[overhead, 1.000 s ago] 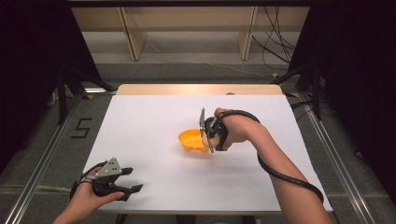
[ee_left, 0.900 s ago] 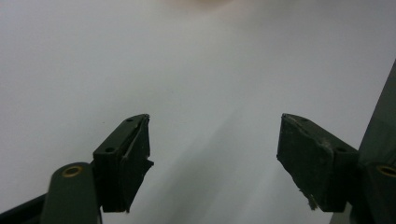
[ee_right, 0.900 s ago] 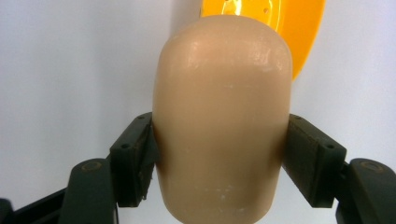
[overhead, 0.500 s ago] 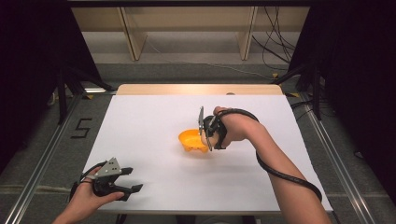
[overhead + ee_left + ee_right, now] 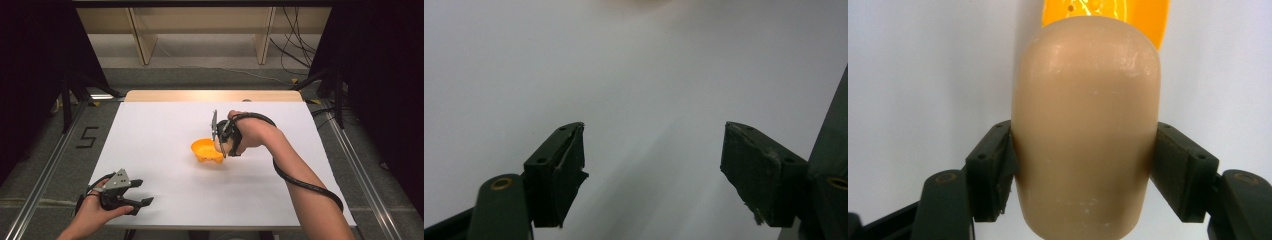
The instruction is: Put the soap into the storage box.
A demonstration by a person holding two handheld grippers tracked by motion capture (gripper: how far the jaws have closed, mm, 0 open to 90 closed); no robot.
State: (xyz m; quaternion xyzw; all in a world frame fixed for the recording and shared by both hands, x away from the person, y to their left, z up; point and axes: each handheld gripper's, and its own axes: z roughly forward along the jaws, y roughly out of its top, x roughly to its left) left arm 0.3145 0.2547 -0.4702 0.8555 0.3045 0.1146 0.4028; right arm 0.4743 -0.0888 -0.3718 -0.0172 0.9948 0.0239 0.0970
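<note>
While the left gripper [image 5: 142, 196] rests wide open at seven o'clock on the white table [image 5: 165, 130], the right gripper [image 5: 1083, 165] clamps a beige rounded block [image 5: 1085, 145] just above the orange bowl [image 5: 206, 151] near centre; pickup looks done, placing remains

Left gripper [image 5: 142, 201] low at near left, jaws spread wide; right gripper [image 5: 220, 148] mid-table, wrist bent, jaws clamped.

White-topped table [image 5: 165, 130] with a bare wooden strip along its far edge, orange bowl [image 5: 206, 151] resting near the centre, grey floor around it.
</note>
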